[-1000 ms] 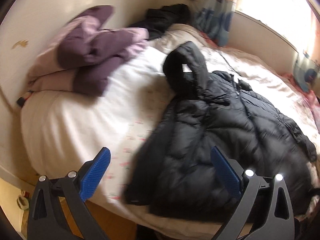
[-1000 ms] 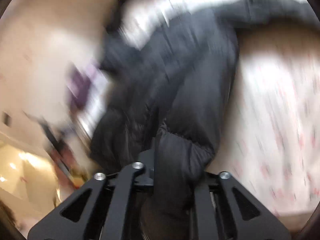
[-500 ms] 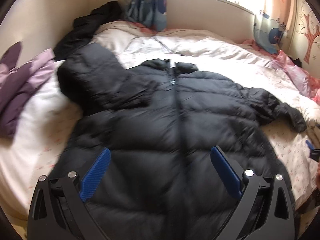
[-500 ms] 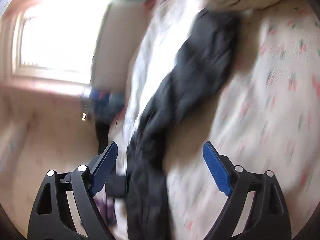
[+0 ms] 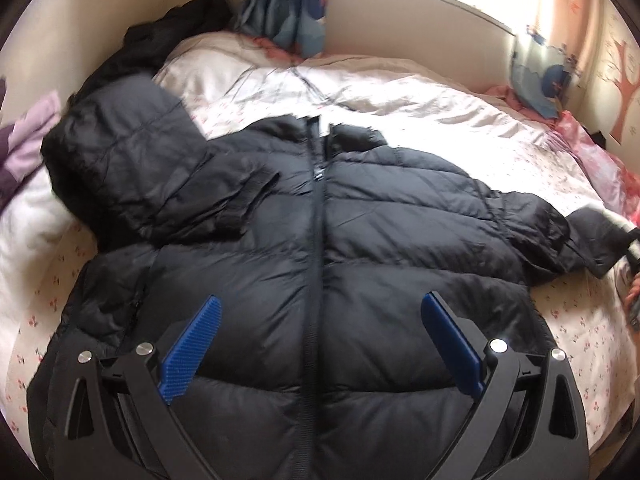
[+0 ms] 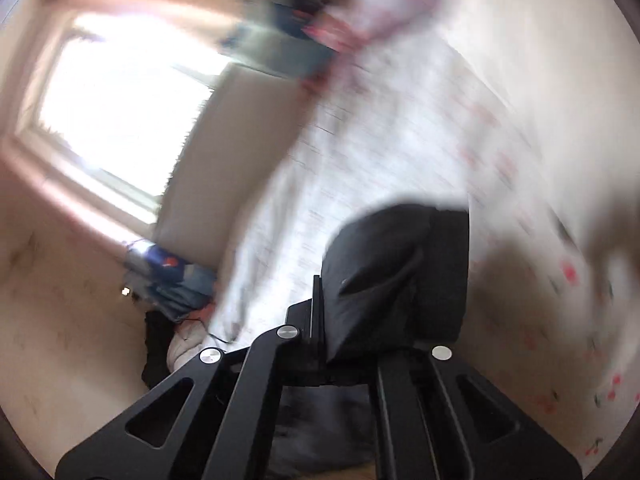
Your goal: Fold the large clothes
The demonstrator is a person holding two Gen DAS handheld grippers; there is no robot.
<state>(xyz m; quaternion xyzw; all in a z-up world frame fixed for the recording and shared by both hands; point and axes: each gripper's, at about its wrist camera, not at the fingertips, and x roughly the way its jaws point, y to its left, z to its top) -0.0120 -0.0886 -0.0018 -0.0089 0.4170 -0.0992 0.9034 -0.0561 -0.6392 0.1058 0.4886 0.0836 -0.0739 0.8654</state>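
- The bed (image 5: 460,120) is the largest thing we see; its pale sheet, printed with small red sprigs, fills most of the left wrist view, and a rumpled white duvet (image 5: 360,84) lies along its far side below a low cream headboard (image 5: 420,12).
- On the sheet we find the black puffer jacket (image 5: 360,248), spread flat with its front up and the zip closed down the middle; it takes up the near half of the bed, its hem towards the camera.
- The jacket's hood (image 5: 120,160) is flopped to the left, and the sleeve on that side is folded in over the chest just below it; the other sleeve (image 5: 560,236) stretches out to the right edge of the view.
- A heap of dark clothing (image 5: 160,40) sits in the far left corner against the wall; purple and lilac bedding (image 5: 24,148) shows at the left edge; blue-patterned curtains (image 5: 288,16) hang beyond.
- Our left gripper (image 5: 320,344) hovers above the jacket's lower front, jaws spread wide and nothing between the blue pads (image 5: 192,344).
- Our right gripper (image 6: 384,320) is clenched on the cuff of that outstretched sleeve; in its own blurred view the black cloth (image 6: 400,272) bunches between the jaws, above the sheet.
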